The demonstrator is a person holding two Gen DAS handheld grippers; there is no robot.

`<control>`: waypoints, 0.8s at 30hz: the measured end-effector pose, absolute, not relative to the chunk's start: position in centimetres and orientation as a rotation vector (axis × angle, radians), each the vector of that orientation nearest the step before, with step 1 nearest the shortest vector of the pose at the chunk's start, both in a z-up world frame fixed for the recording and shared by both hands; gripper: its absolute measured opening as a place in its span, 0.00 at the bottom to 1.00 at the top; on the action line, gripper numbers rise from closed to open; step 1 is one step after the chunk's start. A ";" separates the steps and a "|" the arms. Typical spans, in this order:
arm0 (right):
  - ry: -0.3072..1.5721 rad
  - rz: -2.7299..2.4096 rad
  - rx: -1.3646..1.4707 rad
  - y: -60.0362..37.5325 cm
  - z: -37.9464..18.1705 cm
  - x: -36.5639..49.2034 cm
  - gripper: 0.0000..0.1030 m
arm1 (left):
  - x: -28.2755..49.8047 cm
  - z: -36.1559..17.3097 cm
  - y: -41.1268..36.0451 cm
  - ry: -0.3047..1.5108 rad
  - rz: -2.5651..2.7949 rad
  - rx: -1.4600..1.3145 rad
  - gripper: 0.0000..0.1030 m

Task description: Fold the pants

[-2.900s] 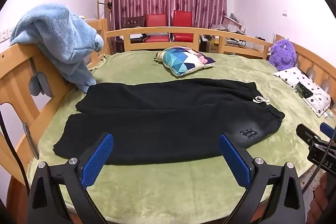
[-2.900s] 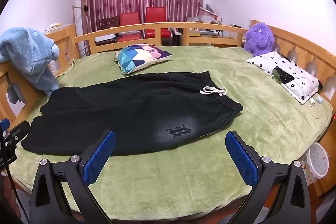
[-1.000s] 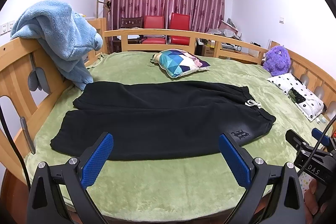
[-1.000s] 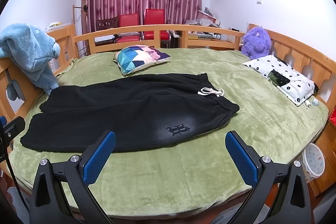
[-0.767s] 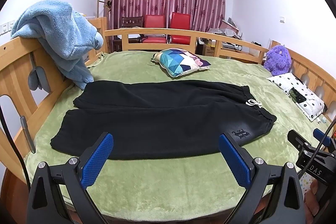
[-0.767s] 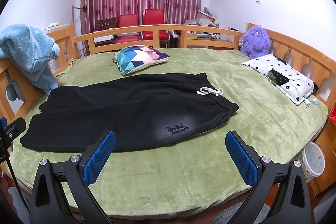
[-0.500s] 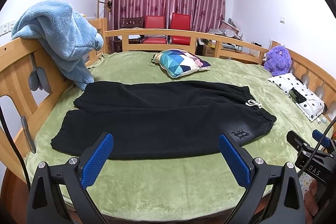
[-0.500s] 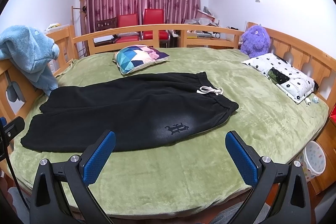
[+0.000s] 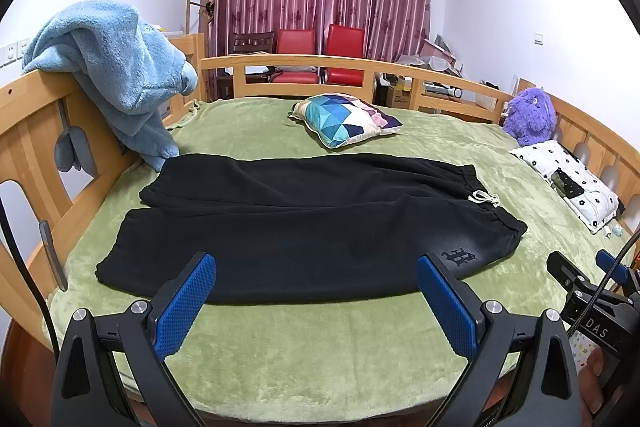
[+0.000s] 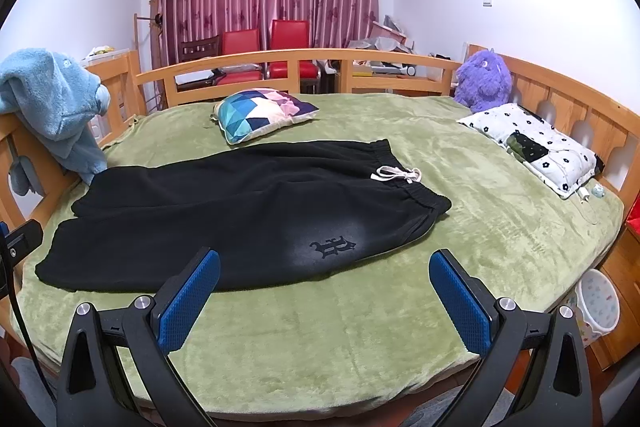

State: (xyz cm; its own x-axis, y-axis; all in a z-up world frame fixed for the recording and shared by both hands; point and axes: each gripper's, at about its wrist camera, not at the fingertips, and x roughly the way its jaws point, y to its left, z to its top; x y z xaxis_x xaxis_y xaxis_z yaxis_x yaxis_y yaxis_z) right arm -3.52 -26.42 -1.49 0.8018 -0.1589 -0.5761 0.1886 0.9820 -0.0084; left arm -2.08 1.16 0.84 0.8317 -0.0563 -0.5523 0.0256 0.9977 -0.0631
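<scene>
On the green blanket (image 9: 320, 359) of the wooden bed, the black pants (image 9: 304, 231) lie spread flat and lengthwise across the near half, waistband with its white drawstring (image 10: 396, 174) toward the right, cuffs toward the left rail; the two legs lie side by side, the near one overlapping the far one a little along the middle; no fold has been made, so by my reading the task is at its very start. The left gripper (image 9: 316, 301) hovers above the near edge of the bed, its blue-padded fingers (image 9: 185, 303) wide apart and holding nothing, just short of the pants' near hem; the right gripper (image 10: 326, 301) hangs likewise over the blanket, fingers spread and empty, facing the embroidered emblem (image 10: 333, 246) near the hip. Left to do, as I judge it: bring one leg over the other, then fold the length in halves or thirds. A patterned cushion (image 9: 346, 119) lies beyond the pants, well apart; a blue fleece (image 9: 116, 75) hangs over the left rail, its lower end just beside the far cuff.
</scene>
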 end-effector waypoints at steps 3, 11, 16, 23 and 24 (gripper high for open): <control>0.615 -0.185 0.055 -26.4 -1.6 -3.5 1.00 | -2.0 0.8 1.2 0.589 -0.042 -0.054 0.99; 0.619 -0.186 0.055 -26.5 -2.6 -2.7 1.00 | -0.8 -0.1 1.5 0.598 -0.033 -0.061 0.98; 0.618 -0.162 0.075 -27.0 -3.8 -1.8 0.99 | 0.7 -1.4 2.0 0.613 -0.023 -0.071 0.98; 0.723 -0.113 0.168 -29.0 -7.0 1.3 0.85 | 4.0 -5.1 5.4 0.692 -0.047 -0.183 0.96; 0.733 -0.104 0.182 -29.2 -7.5 1.7 0.83 | 4.6 -5.8 5.9 0.718 -0.033 -0.189 0.96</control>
State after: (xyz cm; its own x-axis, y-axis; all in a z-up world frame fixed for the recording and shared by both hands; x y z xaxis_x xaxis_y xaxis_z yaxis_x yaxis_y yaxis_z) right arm 1.73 -29.24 -7.51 0.7387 -0.0308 -0.6733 0.1576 0.9792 0.1282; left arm 4.64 5.87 -5.77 0.7532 -0.0952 -0.6509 -0.0345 0.9824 -0.1836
